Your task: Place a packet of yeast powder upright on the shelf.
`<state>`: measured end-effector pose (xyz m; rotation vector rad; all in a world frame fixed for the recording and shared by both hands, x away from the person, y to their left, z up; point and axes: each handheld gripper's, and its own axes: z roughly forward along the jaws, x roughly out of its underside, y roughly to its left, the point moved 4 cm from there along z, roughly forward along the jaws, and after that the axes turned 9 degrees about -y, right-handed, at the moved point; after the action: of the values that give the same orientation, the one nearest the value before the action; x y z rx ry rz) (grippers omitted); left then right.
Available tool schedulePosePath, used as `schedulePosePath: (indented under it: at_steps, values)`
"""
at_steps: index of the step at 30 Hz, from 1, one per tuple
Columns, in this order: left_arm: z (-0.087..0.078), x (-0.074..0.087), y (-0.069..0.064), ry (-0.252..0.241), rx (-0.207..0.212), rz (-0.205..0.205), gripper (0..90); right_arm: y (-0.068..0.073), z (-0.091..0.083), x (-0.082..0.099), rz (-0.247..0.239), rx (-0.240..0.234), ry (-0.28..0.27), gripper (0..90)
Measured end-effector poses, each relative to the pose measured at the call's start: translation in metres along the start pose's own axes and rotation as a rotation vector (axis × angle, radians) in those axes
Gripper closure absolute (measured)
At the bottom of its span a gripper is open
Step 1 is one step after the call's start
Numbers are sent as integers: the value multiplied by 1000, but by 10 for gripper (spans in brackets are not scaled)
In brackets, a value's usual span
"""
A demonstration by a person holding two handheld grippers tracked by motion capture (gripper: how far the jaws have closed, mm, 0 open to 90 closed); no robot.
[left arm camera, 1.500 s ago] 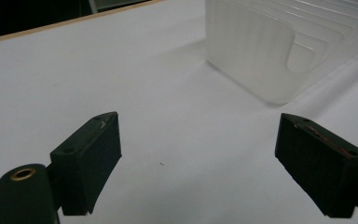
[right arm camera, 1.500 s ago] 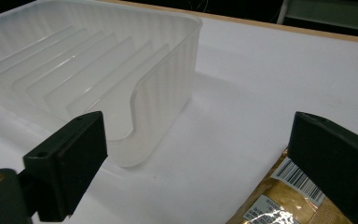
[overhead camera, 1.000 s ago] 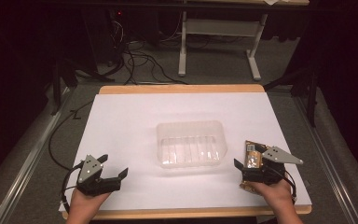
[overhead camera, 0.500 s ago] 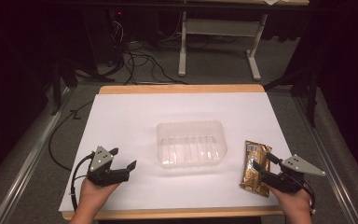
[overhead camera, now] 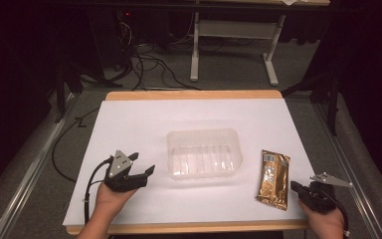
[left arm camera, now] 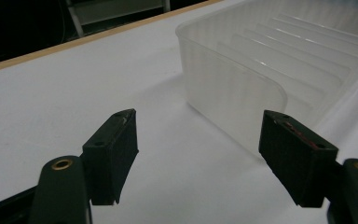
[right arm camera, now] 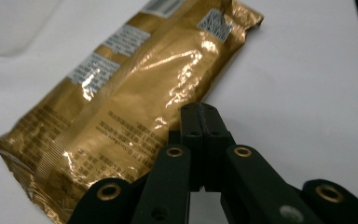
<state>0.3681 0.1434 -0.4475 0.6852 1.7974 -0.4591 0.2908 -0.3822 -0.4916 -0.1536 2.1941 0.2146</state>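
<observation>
A clear plastic container [overhead camera: 204, 152] stands empty in the middle of the white table. A gold foil packet [overhead camera: 273, 178] lies flat to its right. My right gripper [overhead camera: 295, 187] sits just right of the packet's near end; its jaws have just been closing and now meet with nothing between them. In the right gripper view the packet [right arm camera: 121, 102] lies beyond and left of the right gripper [right arm camera: 200, 112]. My left gripper [overhead camera: 148, 172] hovers left of the container. Its jaws have just been closing, but the left gripper [left arm camera: 198, 149] still shows a gap, empty, facing the container [left arm camera: 261, 70].
The white table top [overhead camera: 129, 124] has a wooden edge at the back and front. Cables, a dark cabinet and a grey metal stand [overhead camera: 229, 50] are on the floor beyond the table. Each gripper trails a black cable.
The right gripper has drawn back toward the front right corner, leaving the gold packet flat on the table, and its jaws have come together. The left gripper has shifted right, toward the container.
</observation>
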Motion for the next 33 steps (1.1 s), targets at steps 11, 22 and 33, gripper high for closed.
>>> schedulePosePath:
  at_steps: [11,22,33]
  values:
    - [-1,0,-2,3,8,7,290,36,13,2,-100,-131,66,900]
    - [-7,3,-3,3,5,22,287,65,7,-17,-137,-227,-49,900]
    - [-57,22,18,2,-123,-44,284,9,48,-63,-77,6,-149,900]
